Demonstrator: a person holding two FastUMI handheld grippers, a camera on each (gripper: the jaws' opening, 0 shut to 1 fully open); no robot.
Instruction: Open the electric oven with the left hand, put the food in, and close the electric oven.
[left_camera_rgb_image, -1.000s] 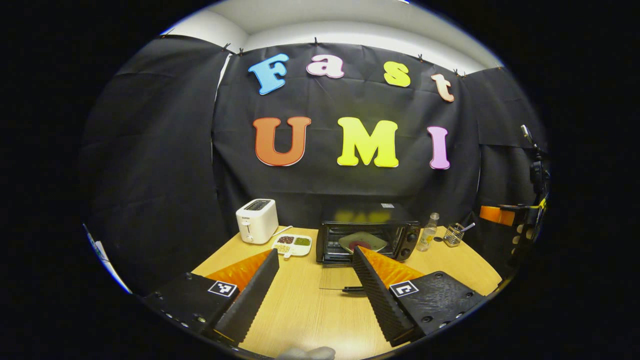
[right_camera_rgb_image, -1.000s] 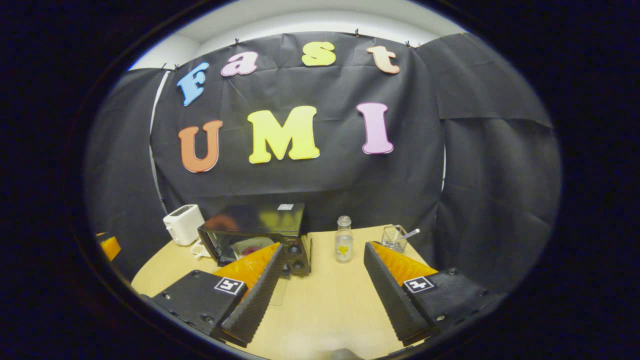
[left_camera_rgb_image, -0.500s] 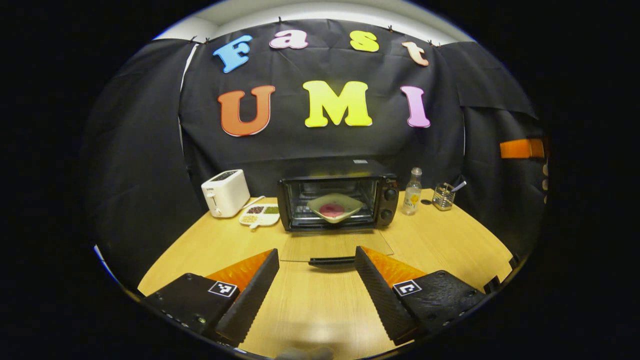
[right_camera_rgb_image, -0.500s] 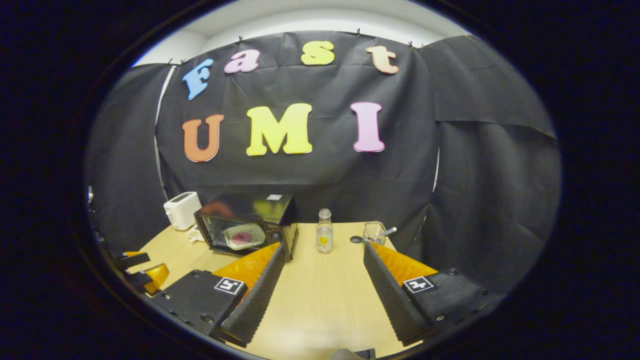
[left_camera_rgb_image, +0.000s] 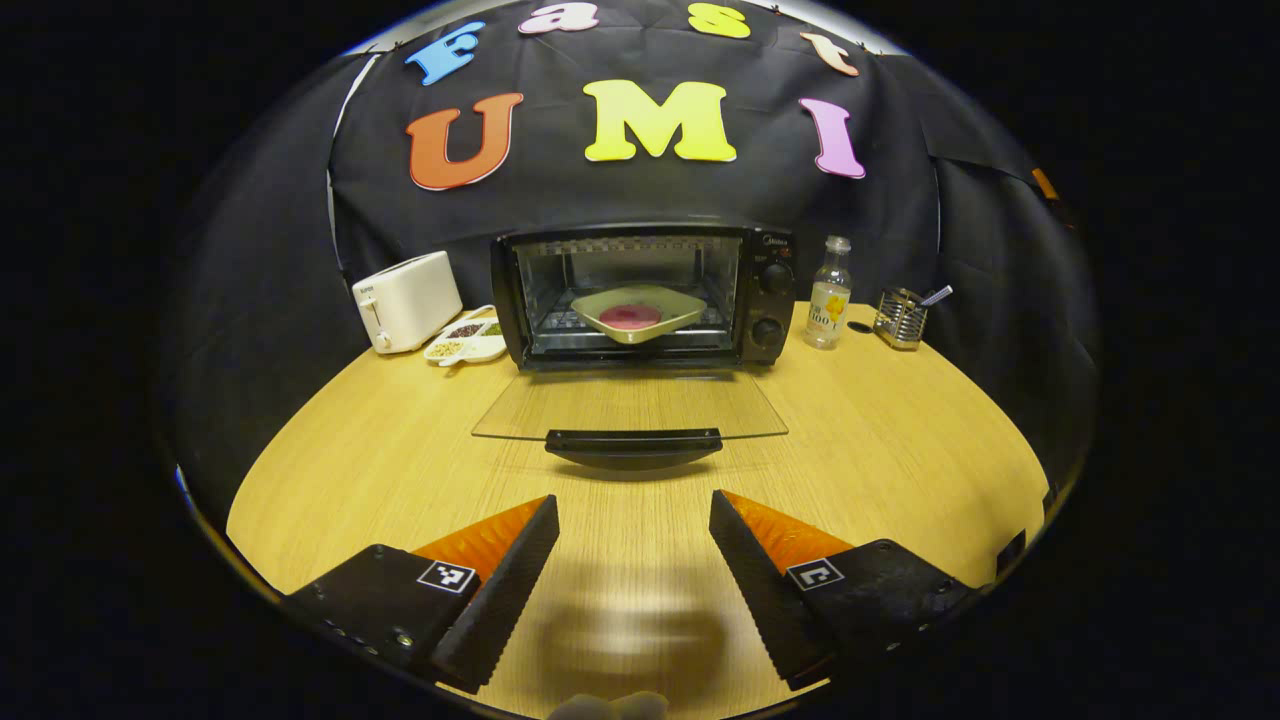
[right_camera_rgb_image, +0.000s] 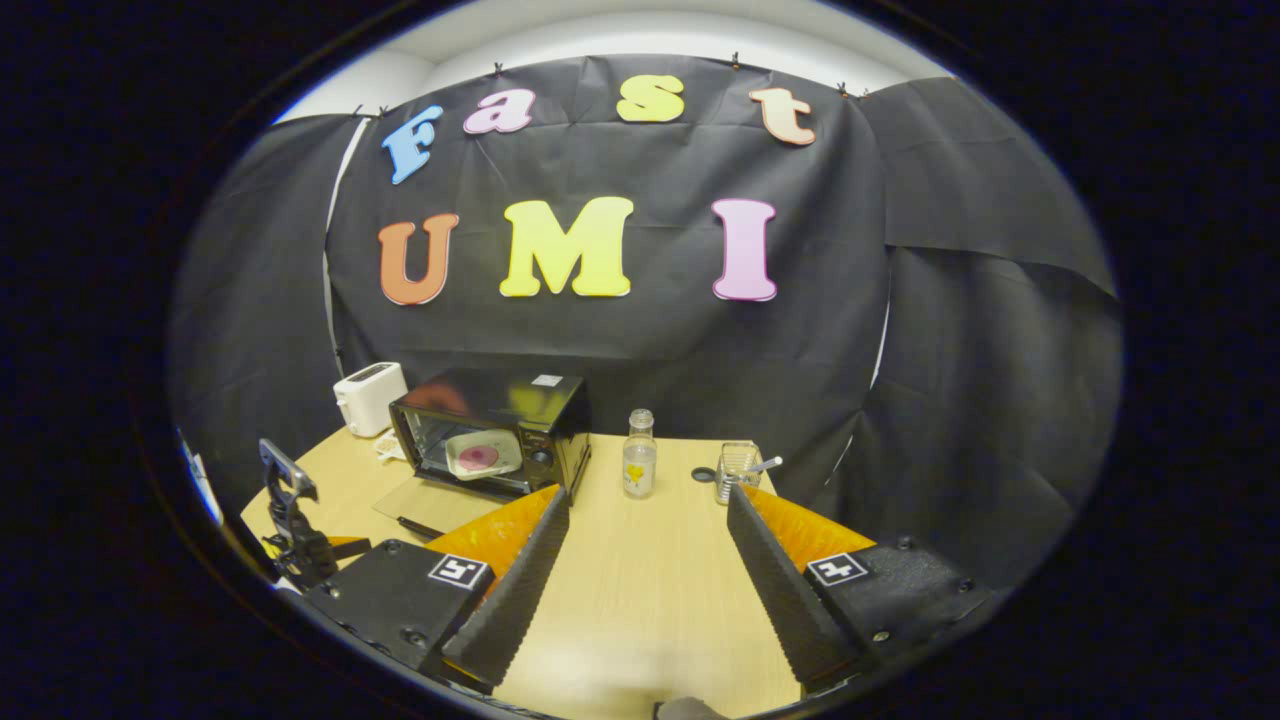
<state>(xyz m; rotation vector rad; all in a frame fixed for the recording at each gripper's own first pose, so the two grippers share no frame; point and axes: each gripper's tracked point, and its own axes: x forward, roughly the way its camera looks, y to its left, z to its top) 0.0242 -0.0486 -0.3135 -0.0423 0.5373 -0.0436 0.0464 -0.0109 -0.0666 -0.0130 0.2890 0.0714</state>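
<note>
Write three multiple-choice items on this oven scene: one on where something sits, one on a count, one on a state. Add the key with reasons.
1. Where is the plate of food?
A. on the table by the bottle
B. on the rack inside the electric oven
C. on top of the toaster

2. How many control knobs show on the oven's front?
A. one
B. two
C. four

3. How is the oven door?
A. shut
B. half raised
C. folded down flat

Key: 1 B, the plate lies within the oven cavity. 2 B, two knobs sit one above the other on the oven's right panel. 3 C, the glass door lies level, its handle toward the open left gripper.
</note>
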